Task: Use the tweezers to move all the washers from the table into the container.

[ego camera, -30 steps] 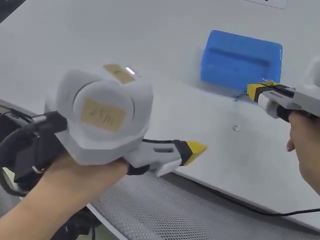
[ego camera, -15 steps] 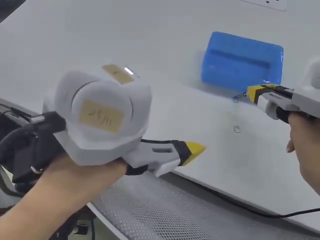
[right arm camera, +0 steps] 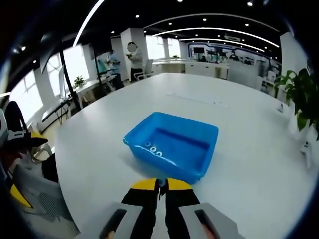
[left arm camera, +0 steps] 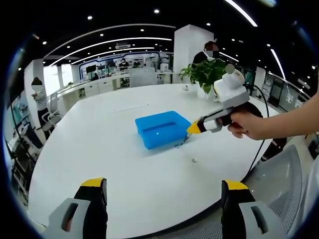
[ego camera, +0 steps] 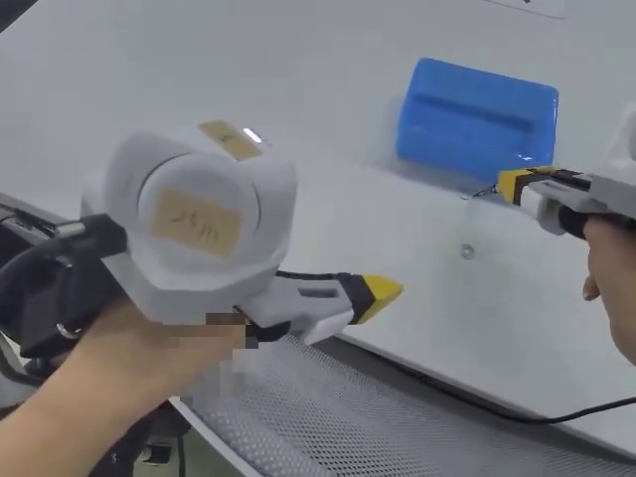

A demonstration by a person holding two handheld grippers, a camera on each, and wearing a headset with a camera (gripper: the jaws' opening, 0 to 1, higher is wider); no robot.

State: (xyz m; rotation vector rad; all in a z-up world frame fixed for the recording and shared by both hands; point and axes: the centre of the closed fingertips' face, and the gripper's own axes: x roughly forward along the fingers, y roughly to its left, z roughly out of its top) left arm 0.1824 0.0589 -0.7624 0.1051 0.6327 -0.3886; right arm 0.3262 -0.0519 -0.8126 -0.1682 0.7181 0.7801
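My right gripper (ego camera: 509,185) has barely shifted, its jaws clenched on the tweezers (ego camera: 484,190) beside the blue container (ego camera: 475,159). One washer (ego camera: 467,252) still waits on the counter (ego camera: 199,79), so another trip remains. Left gripper (ego camera: 383,293) jaws are released.

your left gripper (ego camera: 383,294) has a bulky, rounded pale-grey housing with tan paper labels (ego camera: 204,224) bearing faint handwriting. it also has a small white light (ego camera: 251,135) lit on top and a black grip (ego camera: 60,293) at the back, and its grey jaws end in pointed yellow tips edged with black. your right gripper (ego camera: 512,185) has the same white-grey shell, black trim and yellow tips, and a thin black cable (ego camera: 497,413) trails below your right hand (ego camera: 611,278).
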